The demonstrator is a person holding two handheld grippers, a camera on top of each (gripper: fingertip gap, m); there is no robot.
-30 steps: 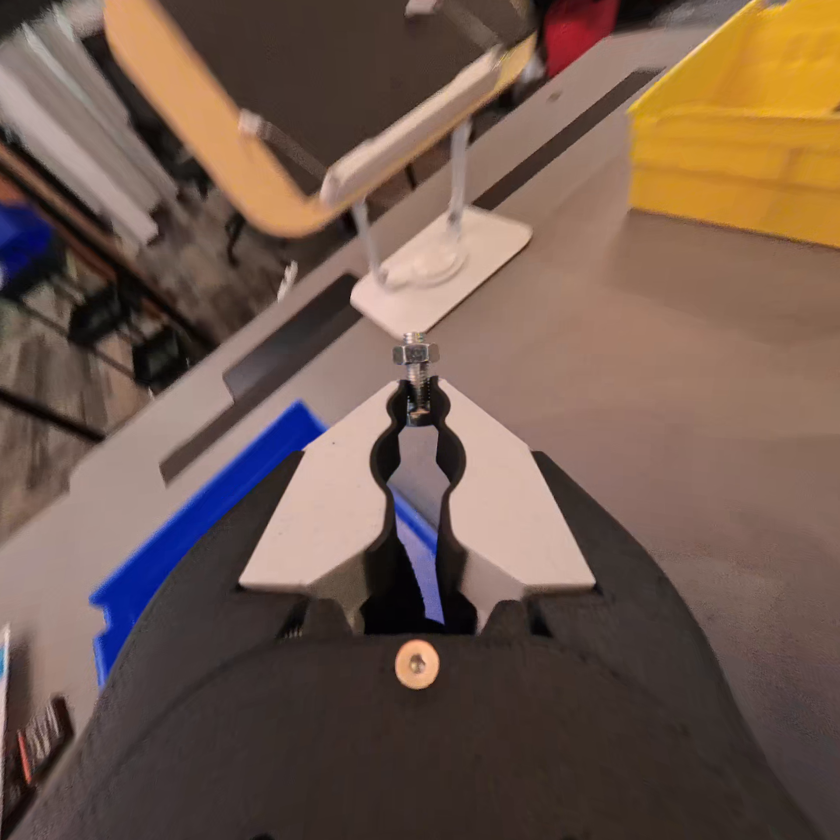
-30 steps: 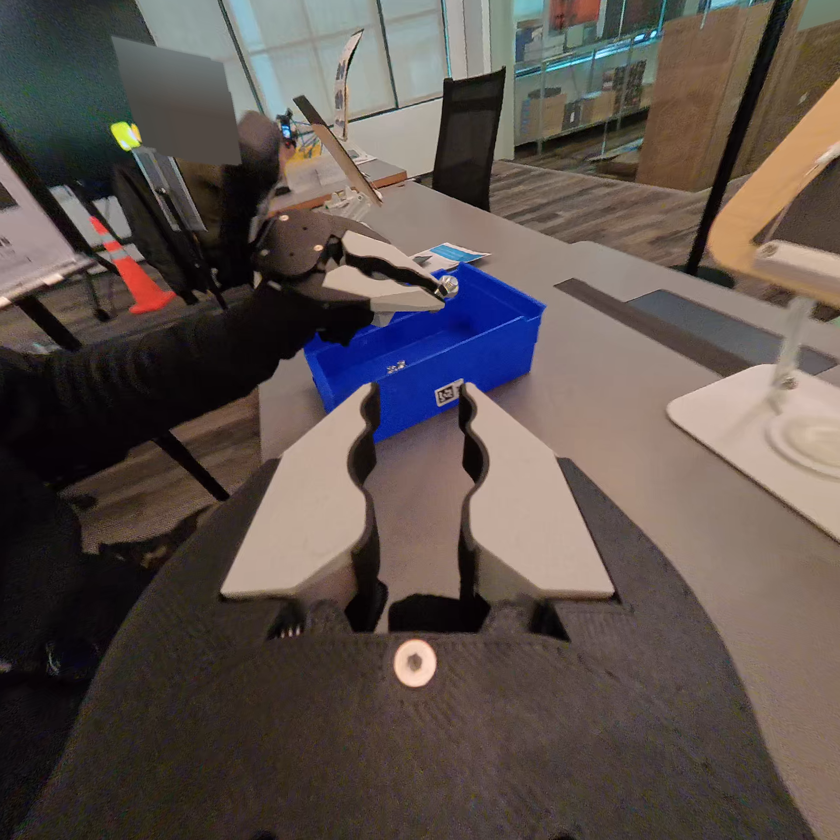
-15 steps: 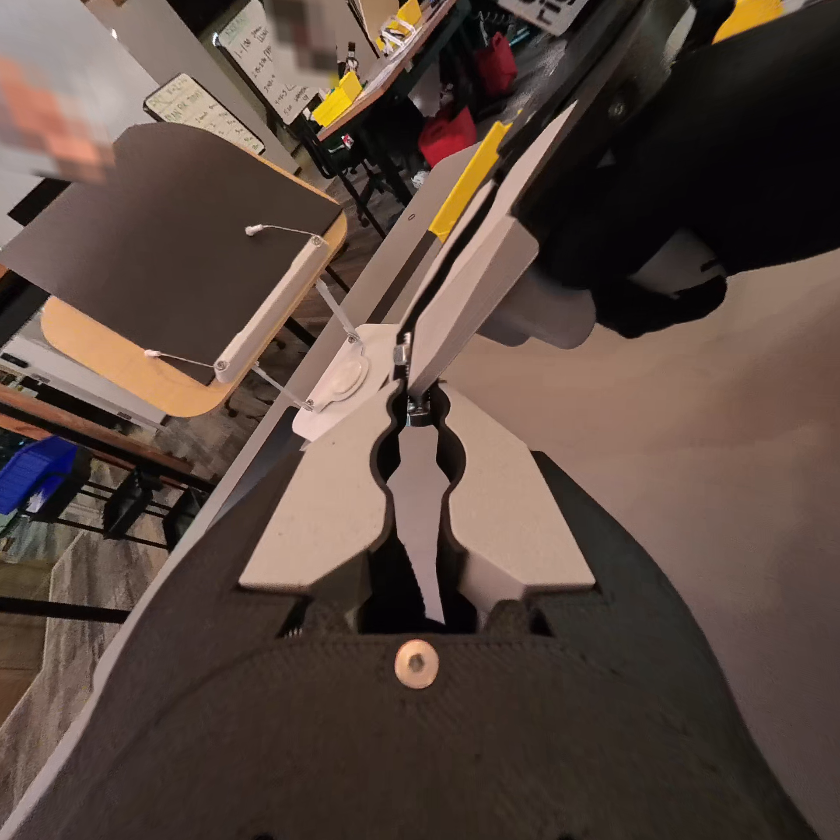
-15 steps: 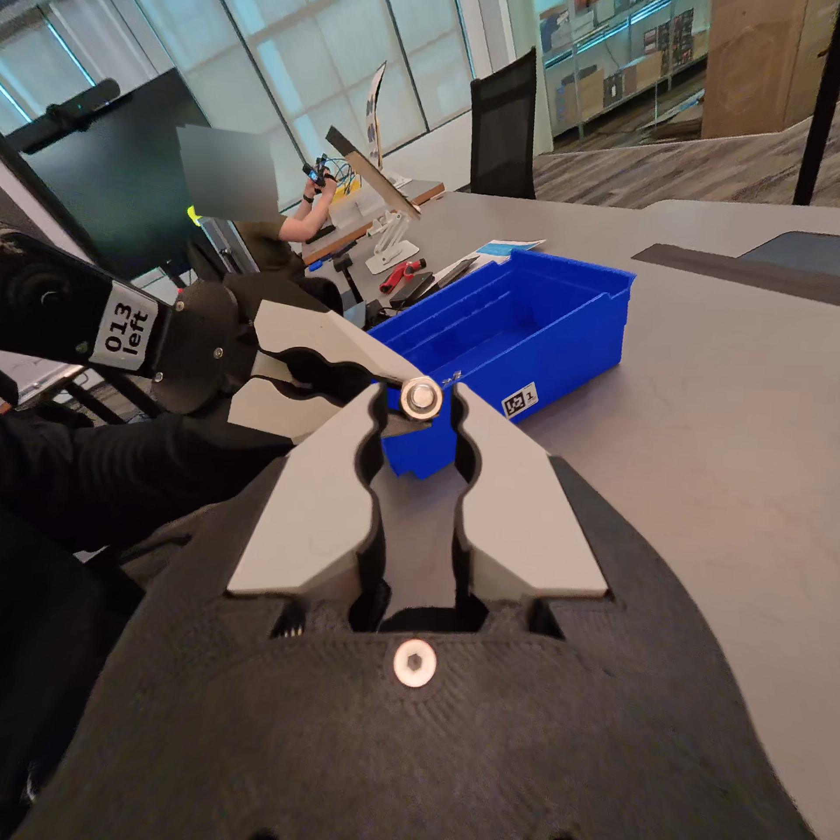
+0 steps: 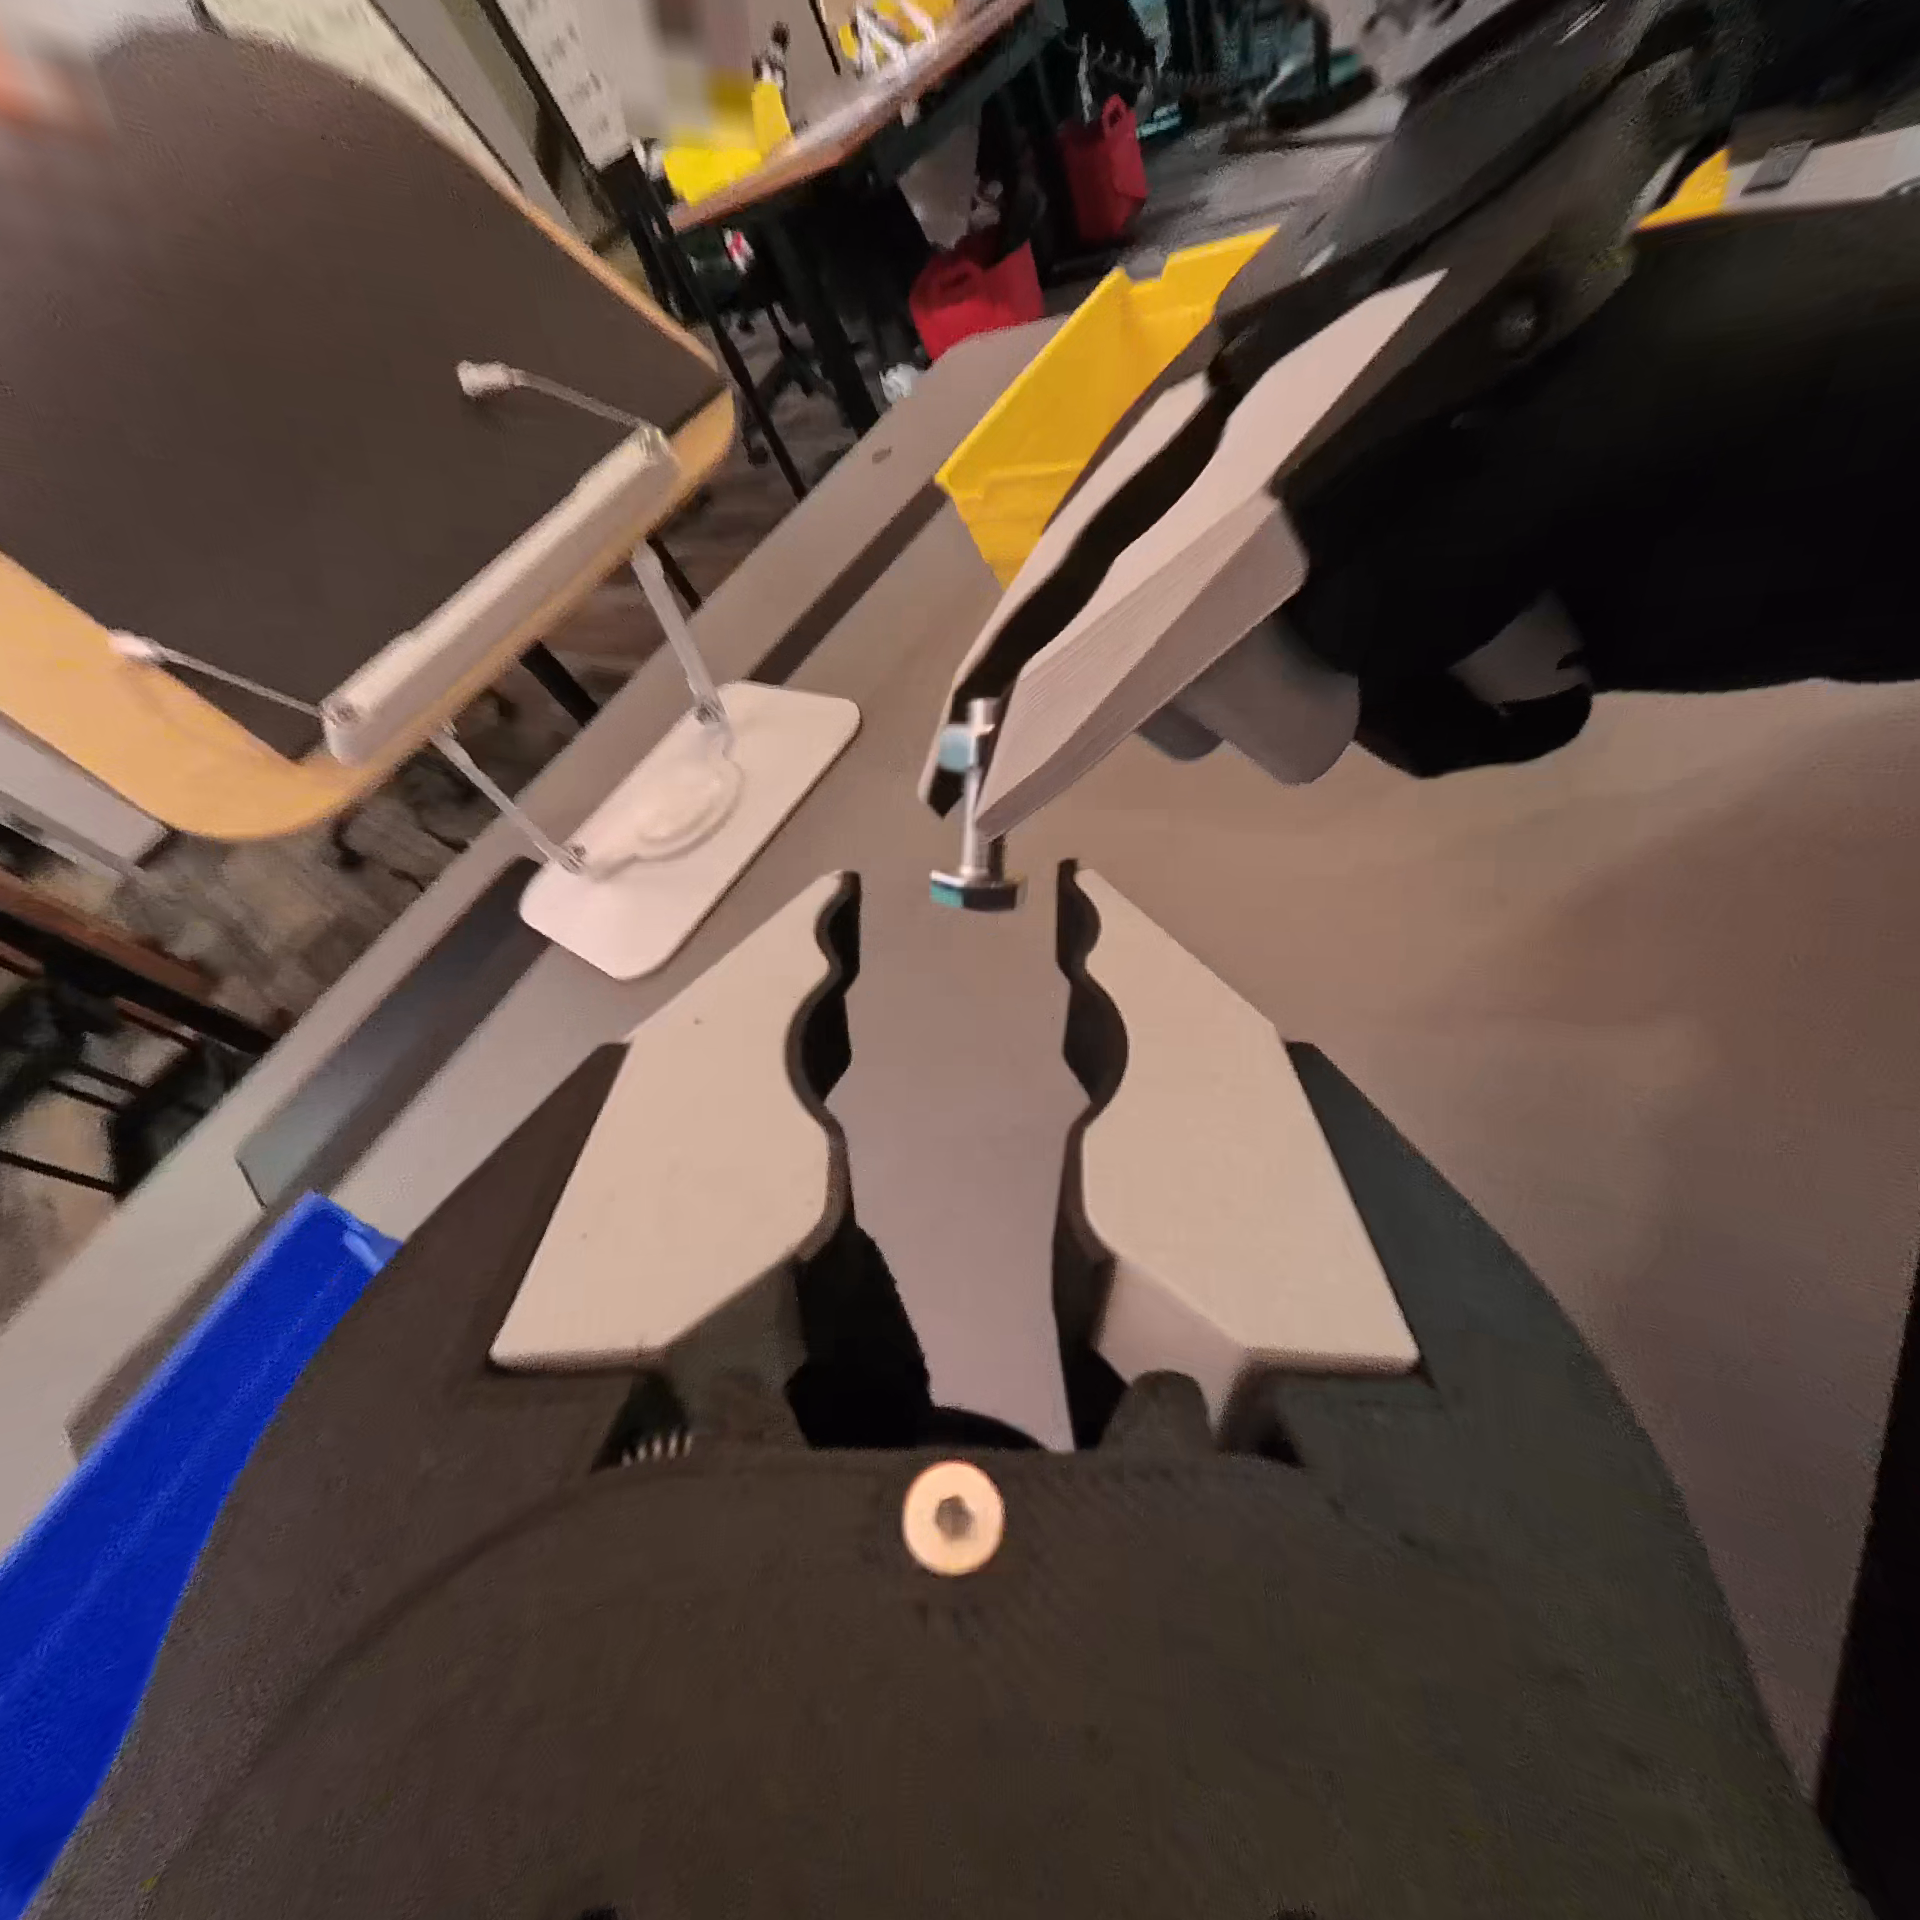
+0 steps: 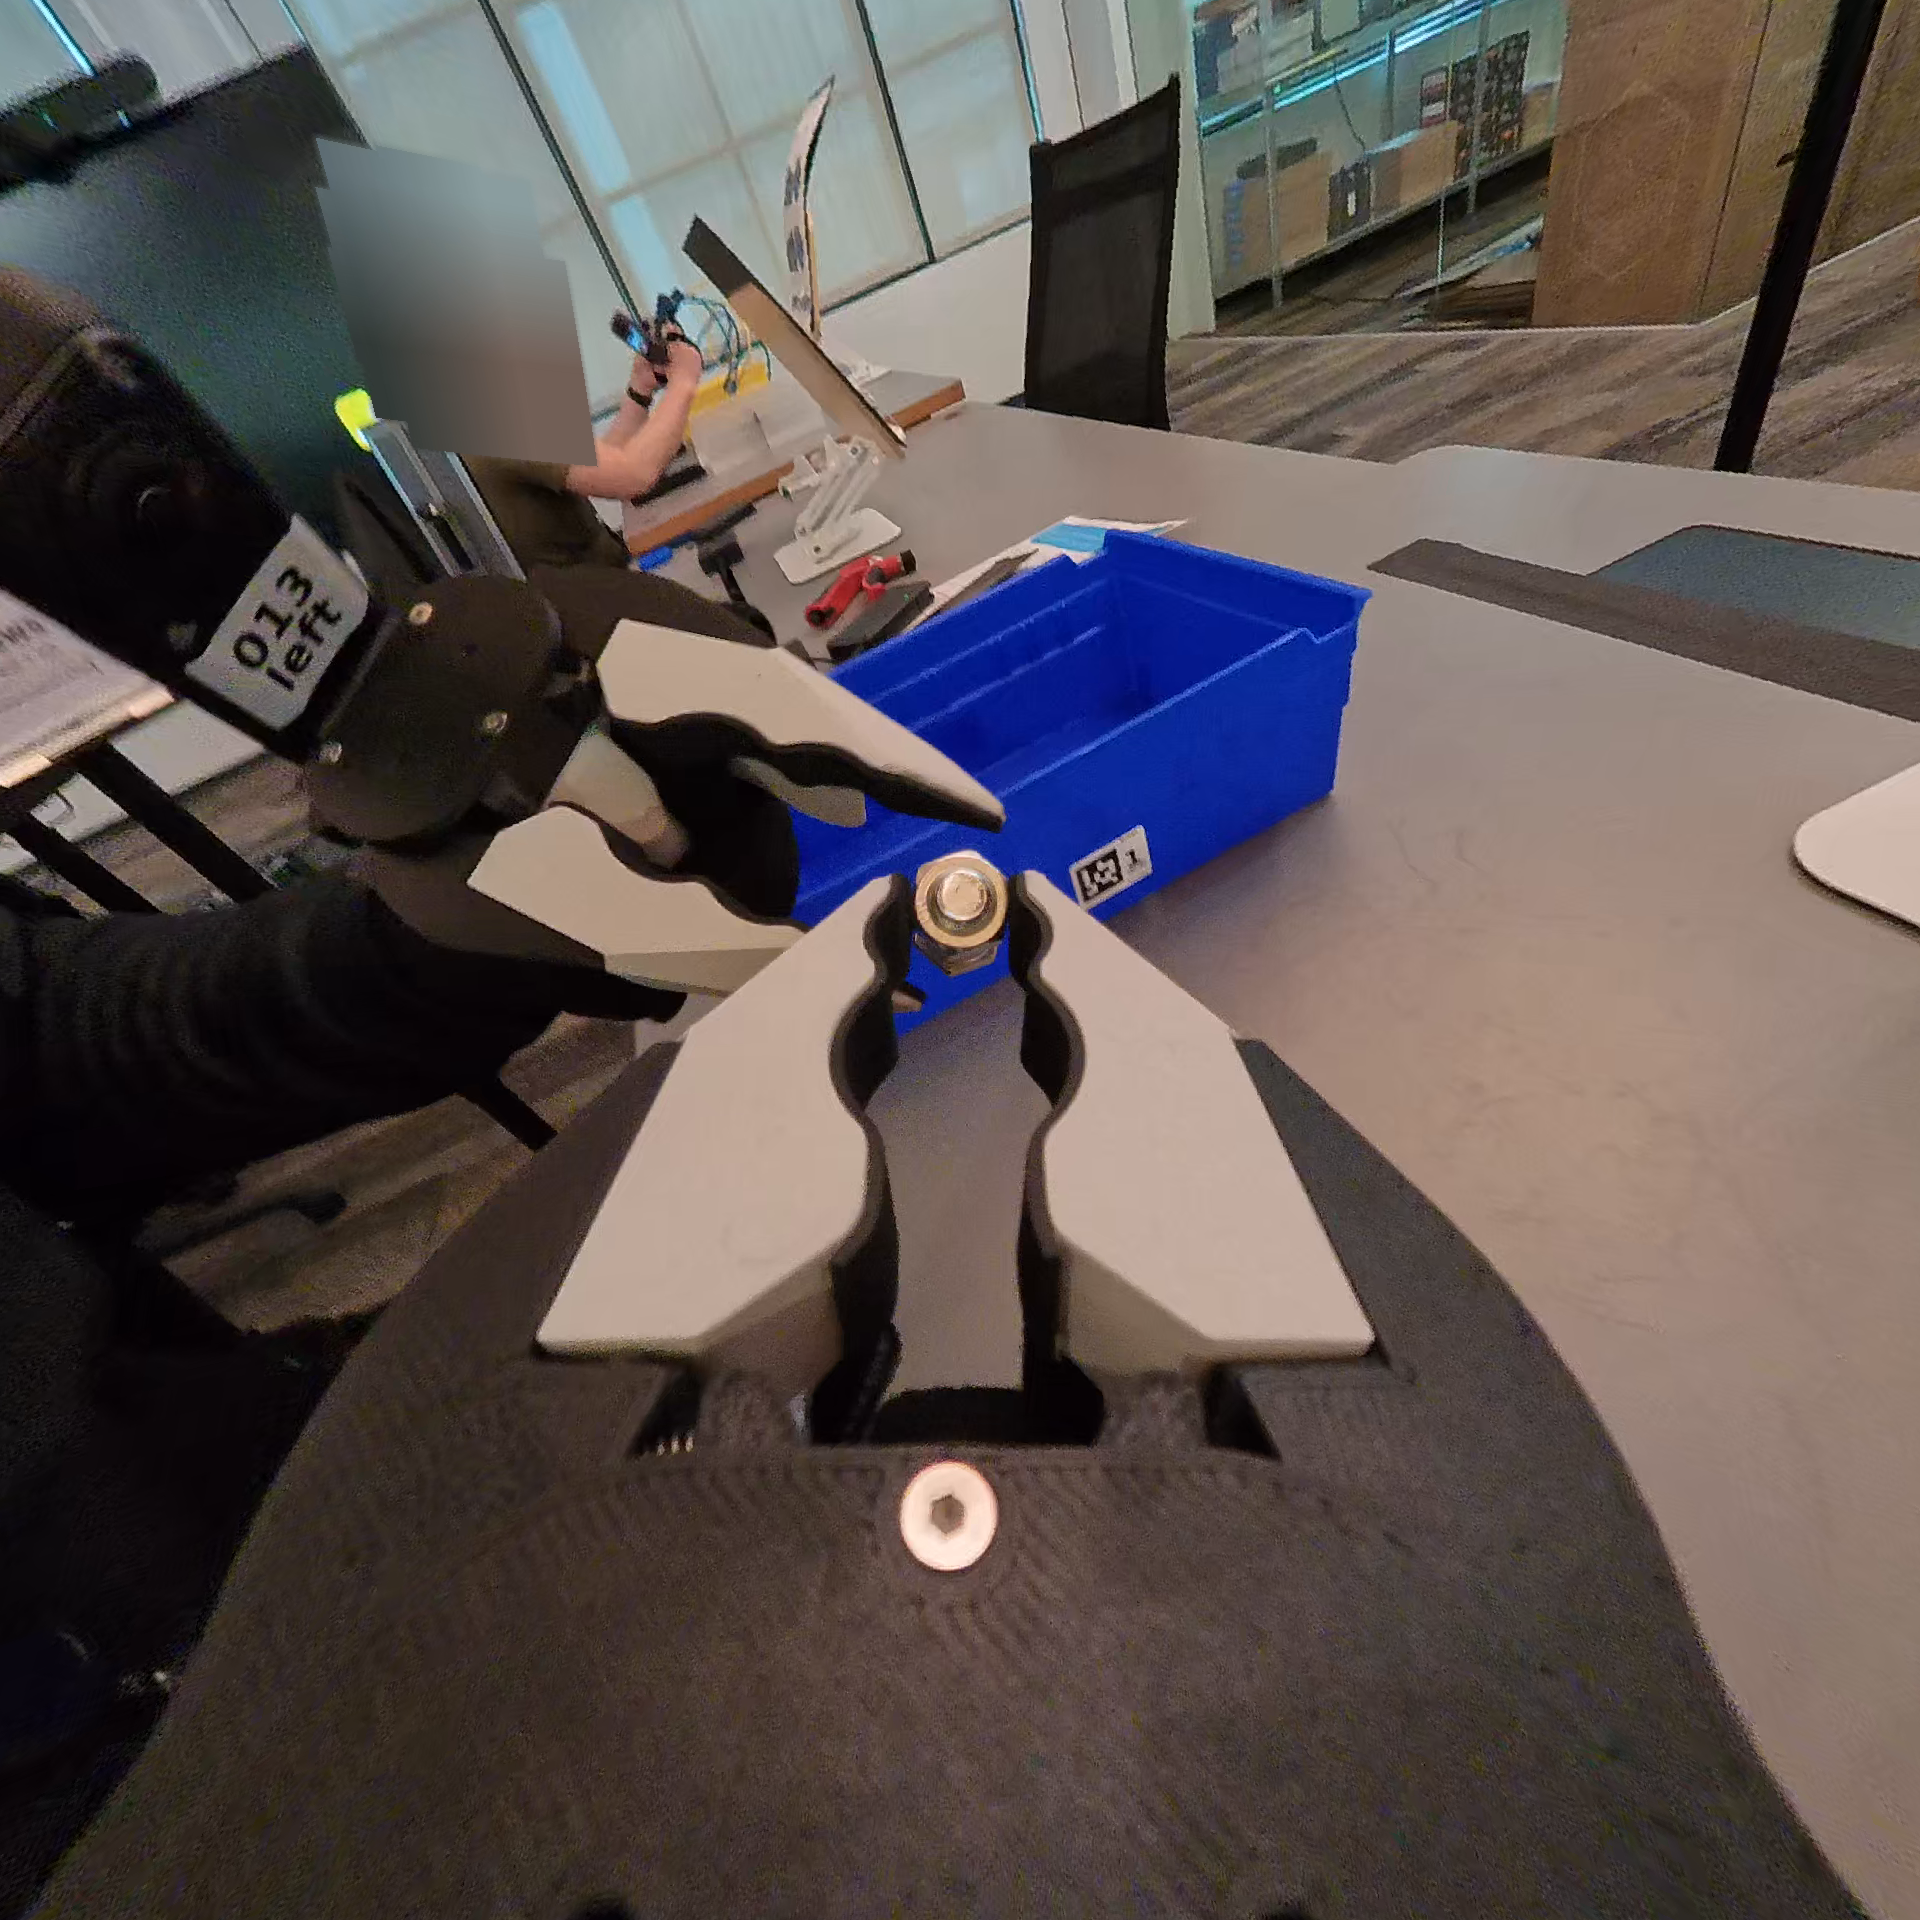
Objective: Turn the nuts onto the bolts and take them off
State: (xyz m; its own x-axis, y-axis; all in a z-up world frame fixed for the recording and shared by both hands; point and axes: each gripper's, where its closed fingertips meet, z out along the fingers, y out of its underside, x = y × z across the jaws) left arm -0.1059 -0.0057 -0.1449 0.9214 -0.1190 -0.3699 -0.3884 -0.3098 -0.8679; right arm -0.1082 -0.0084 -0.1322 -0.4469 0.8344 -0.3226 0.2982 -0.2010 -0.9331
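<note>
We see open grey bench [image 6: 1558, 1039] to the right of the two tools. The left tool [image 5: 961, 883], jaws spread, has the small silver bolt [image 5: 971, 842] hanging just before its tips, pinched by the right tool [image 6: 956, 904]. To the left the blue plastic bin [image 6: 1122, 717] blocks the way (its near wall sits close behind the bolt). Farther along stand a white tablet stand [image 5: 675, 831] and a yellow plastic bin [image 5: 1070, 436], with bare bench between them.

The bolt [image 6: 961, 914] sits between the right hand-held gripper [image 6: 958, 909] tips, bin [image 6: 1226, 748] behind.
</note>
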